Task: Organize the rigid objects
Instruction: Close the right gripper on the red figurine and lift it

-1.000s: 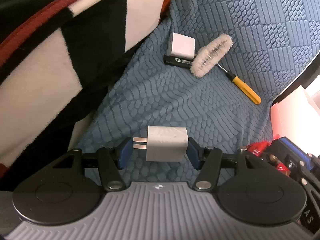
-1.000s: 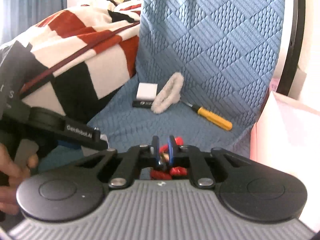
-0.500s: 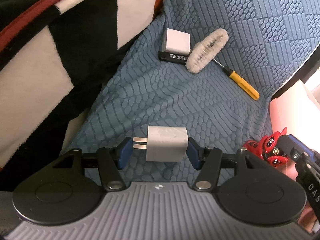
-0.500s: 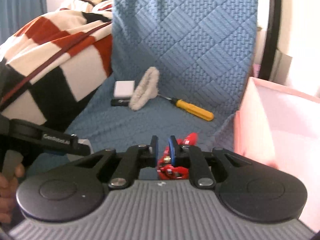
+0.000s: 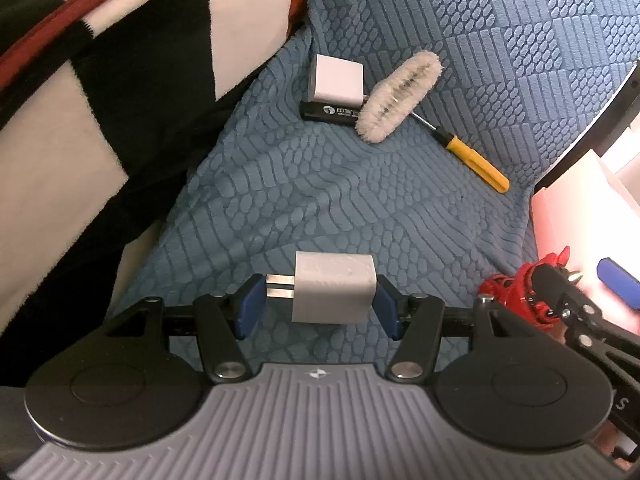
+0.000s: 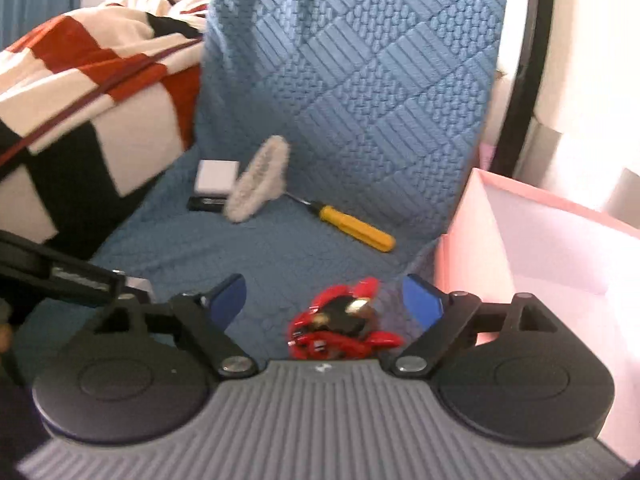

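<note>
Right wrist view shows the right gripper (image 6: 324,300), whose jaws have just been opening wide, with the red toy (image 6: 340,330) loose between them, beside the pink box (image 6: 496,240). It may miss the box. The left gripper (image 5: 318,306) clamps a white charger (image 5: 334,288)

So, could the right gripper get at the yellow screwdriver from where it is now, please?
Probably yes: the right gripper is open, with bare blue cover up to the yellow screwdriver; only the red toy lies close beneath it.

A home, likely a living room: a sofa under a blue quilted cover (image 6: 360,80), a checked fleece blanket (image 6: 80,92) heaped beside it, a pink storage box (image 6: 540,248).
</note>
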Tool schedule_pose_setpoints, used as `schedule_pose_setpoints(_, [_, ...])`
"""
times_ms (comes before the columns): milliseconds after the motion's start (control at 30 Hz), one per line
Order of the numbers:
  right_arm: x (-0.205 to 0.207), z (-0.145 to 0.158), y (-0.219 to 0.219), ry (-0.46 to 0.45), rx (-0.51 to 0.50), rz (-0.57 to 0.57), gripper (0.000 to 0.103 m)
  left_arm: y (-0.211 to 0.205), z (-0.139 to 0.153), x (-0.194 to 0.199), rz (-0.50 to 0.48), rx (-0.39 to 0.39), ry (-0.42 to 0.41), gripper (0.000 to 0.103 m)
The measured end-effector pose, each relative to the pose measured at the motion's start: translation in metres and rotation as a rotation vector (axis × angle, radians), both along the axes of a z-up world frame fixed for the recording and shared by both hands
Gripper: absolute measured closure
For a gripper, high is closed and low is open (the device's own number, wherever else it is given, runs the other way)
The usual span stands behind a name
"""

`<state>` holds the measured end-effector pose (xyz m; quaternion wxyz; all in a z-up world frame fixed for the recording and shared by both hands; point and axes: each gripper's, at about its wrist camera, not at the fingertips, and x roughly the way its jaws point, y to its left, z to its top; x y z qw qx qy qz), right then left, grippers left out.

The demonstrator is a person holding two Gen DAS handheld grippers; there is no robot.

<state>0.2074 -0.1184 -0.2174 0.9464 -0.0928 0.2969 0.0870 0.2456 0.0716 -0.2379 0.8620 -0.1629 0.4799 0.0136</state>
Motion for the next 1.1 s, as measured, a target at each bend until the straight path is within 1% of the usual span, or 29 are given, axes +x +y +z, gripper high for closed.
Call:
schedule_pose_setpoints(167, [0.010,-0.009,-0.008,0.091,0.074,-0.010,0.016,-0.002,0.000,0.001,-0.014,-0.002,-0.006,0.039])
schedule_pose_setpoints(300, [0.017,-0.021,-0.007,0.152,0.081,-0.028,0.016,-0.005,-0.001,0.002,-0.027,-0.003,-0.006,0.039])
schedule_pose_setpoints(400, [0.022,-0.027,-0.008,0.179,0.111,-0.049,0.017,-0.007,-0.001,0.002,-0.036,-0.004,-0.006,0.039])
schedule_pose_setpoints(433, [0.023,-0.029,-0.009,0.182,0.114,-0.061,0.022,-0.007,-0.001,0.002,-0.038,-0.004,-0.007,0.039])
schedule_pose_setpoints(467, [0.023,-0.031,-0.009,0.183,0.106,-0.075,0.036,-0.007,0.000,0.002,-0.041,-0.005,-0.009,0.039])
schedule_pose_setpoints(500, [0.023,-0.032,-0.008,0.179,0.092,-0.091,0.040,-0.007,0.000,0.003,-0.044,-0.007,-0.012,0.039])
schedule_pose_setpoints(533, [0.023,-0.033,-0.009,0.177,0.092,-0.096,0.041,-0.007,0.001,0.002,-0.045,-0.007,-0.016,0.039])
schedule_pose_setpoints(667, [0.020,-0.030,-0.014,0.175,0.161,-0.117,0.041,-0.007,0.004,0.001,-0.053,-0.007,-0.030,0.039])
schedule_pose_setpoints(733, [0.017,-0.024,-0.012,0.154,0.145,-0.117,0.041,-0.009,0.007,0.001,-0.080,-0.015,-0.049,0.039])
schedule_pose_setpoints(800, [0.012,-0.017,-0.012,0.133,0.154,-0.115,0.041,-0.012,0.011,0.000,-0.102,-0.016,-0.063,0.039])
schedule_pose_setpoints(933, [-0.003,-0.001,-0.012,0.117,0.178,-0.117,0.041,-0.014,0.022,-0.006,-0.124,-0.057,-0.089,0.039])
schedule_pose_setpoints(1000, [-0.011,0.008,-0.012,0.115,0.198,-0.106,0.041,-0.015,0.030,-0.012,-0.135,-0.060,-0.109,0.039])
schedule_pose_setpoints(1100, [-0.024,0.025,-0.009,0.088,0.218,-0.085,0.041,-0.016,0.041,-0.020,-0.151,-0.057,-0.143,0.039])
